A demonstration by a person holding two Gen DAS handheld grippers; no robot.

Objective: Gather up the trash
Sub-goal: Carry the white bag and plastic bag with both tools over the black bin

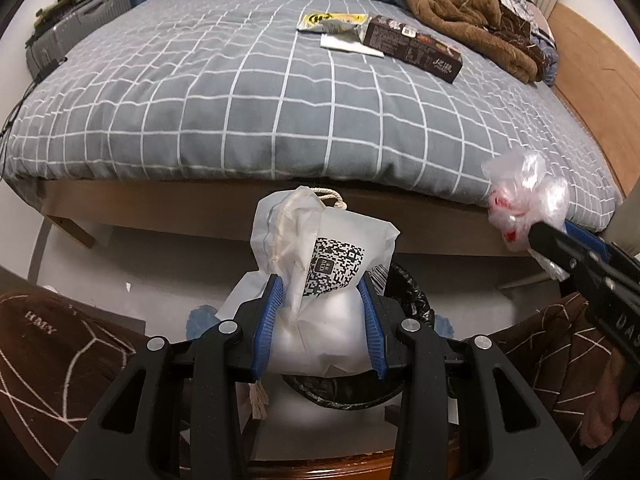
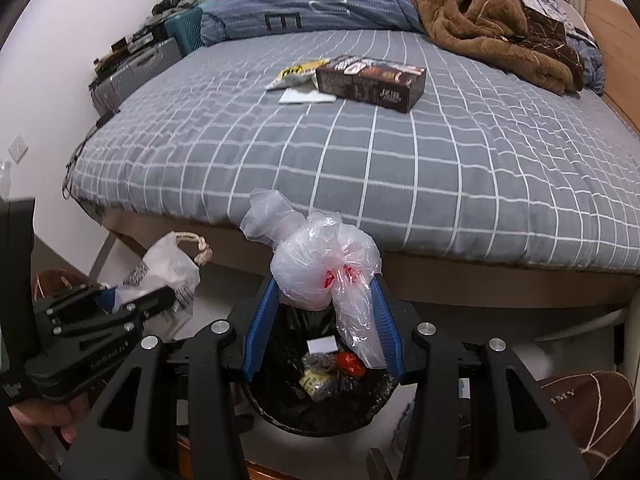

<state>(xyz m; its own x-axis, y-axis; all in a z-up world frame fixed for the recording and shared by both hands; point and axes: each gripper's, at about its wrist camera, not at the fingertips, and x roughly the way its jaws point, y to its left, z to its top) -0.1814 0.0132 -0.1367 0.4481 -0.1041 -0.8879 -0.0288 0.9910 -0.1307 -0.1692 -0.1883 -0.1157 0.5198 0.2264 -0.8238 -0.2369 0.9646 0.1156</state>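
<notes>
Crinkled white paper fills my left claw (image 1: 322, 300): a stiff paper bag (image 1: 320, 280) printed with a black QR code and carrying a rope drawstring, clamped between my blue ribbed pads, which press into both its sides. It hangs above the bin (image 1: 408, 304), whose round rim is lined with wrinkled black plastic.

My right claw (image 2: 324, 300) is closed on a knotted clear plastic bag (image 2: 320, 272), thin and glossy with red print, bulging in a soft ball with a loose tail drooping down. Directly beneath it sits the same bin (image 2: 320, 420), open-mouthed, holding a red scrap, a yellow wrapper and a white card.

Ahead lies the bed (image 2: 400, 168), a grey quilted cover crossed by white grid lines, its edge rounding down over a wooden frame just beyond both bags. On it, well back from the edge, rest a long dark brown carton (image 2: 372, 82), a yellow snack wrapper (image 2: 300, 70) and a flat white slip (image 2: 306, 97), all touching or overlapping. A fuzzy brown blanket (image 2: 492, 20) is heaped farther back.

Open grey cover stretches between the bed edge and that trash.
</notes>
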